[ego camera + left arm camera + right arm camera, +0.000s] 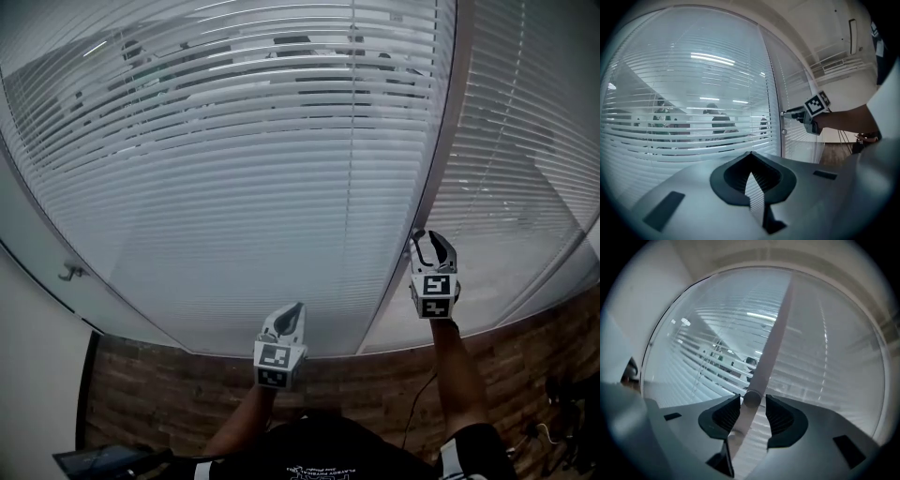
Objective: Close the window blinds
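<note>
Glass partition, seen from just behind the person. The window blinds [244,187] hang as a wide panel of horizontal white slats. The slats near the top edge stand partly open, so figures in the room beyond show through them, while the lower slats read as one pale sheet. A vertical frame post [441,159] divides this panel from a narrower slatted panel [525,169] to its right.

The right gripper [427,236] is held out level against the frame post, near the lower part of the panel. Its jaws stand released on either side of a small round knob [751,398] that juts from the post. The knob lies between the pads with a narrow gap on each side, and neither pad presses on it. A second small knob [783,132] sits on the post just below it.

The left gripper [298,307] is held lower, in front of the bottom edge of the wide panel and well apart from the post. Its jaws are clenched together, tips meeting, with nothing between them. A brown plank floor [169,394] runs along the foot of the partition.
</note>
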### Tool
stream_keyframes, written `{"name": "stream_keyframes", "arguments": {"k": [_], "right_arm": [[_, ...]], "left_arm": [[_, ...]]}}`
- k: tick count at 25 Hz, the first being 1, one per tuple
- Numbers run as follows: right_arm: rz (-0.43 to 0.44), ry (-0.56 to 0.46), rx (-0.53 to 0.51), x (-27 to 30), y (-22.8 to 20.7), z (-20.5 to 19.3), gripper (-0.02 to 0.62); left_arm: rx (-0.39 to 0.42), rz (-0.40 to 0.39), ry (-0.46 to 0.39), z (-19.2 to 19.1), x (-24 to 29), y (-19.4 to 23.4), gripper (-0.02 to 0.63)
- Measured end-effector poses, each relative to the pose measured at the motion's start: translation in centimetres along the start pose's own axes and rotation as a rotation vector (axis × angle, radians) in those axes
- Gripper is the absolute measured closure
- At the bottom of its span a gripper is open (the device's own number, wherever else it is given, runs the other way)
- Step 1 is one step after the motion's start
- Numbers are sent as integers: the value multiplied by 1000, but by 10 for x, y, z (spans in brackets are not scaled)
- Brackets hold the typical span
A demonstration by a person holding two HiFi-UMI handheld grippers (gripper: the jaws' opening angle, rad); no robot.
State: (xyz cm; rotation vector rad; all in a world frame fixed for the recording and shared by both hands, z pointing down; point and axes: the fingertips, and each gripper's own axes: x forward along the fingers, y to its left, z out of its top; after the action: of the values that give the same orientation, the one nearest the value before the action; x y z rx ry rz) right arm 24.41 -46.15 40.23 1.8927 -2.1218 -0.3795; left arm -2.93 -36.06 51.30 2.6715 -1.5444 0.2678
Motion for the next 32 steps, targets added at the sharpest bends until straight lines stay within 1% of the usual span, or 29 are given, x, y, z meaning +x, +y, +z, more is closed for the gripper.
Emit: {"name": "stream_keyframes", "arguments": {"k": [1, 3, 4, 6, 10, 11, 12, 15, 18, 25, 27, 32], "right_arm": [[17, 2, 102, 2, -3, -4, 442], [42, 3, 236, 6, -7, -9, 439], [48, 3, 273, 8, -8, -10, 439], [46, 0, 298, 9, -8, -10, 440], [31, -4, 275, 10, -5, -4, 440], [22, 2, 260, 11, -5, -4, 444], [12, 7, 247, 11, -6, -4, 466], [0, 6, 250, 10, -7, -4, 468], [-1, 5, 249, 11, -7, -3, 468], [9, 15, 215, 12, -7, -4, 469], [10, 22, 184, 12, -6, -4, 469], [-6, 41, 30, 11, -2, 1, 469]], "left_arm": [[-10, -2, 2, -1, 0, 0, 611], [-14, -8, -1, 0, 0, -2, 611], [-10, -11, -5, 1, 0, -3, 611], [-1, -19, -8, 2, 0, -5, 611], [-1, -25, -3, -4, -1, -5, 611], [-4, -23, -1, -6, -1, -4, 611], [-3, -21, -2, -6, -1, -3, 611], [-1, -14, -4, -1, -5, -1, 611], [-4, 1, -9, 0, -6, 3, 611], [3, -1, 5, -1, -4, 1, 611], [4, -7, -1, -4, -2, 1, 611], [3, -14, -1, -5, -1, 0, 611]]}}
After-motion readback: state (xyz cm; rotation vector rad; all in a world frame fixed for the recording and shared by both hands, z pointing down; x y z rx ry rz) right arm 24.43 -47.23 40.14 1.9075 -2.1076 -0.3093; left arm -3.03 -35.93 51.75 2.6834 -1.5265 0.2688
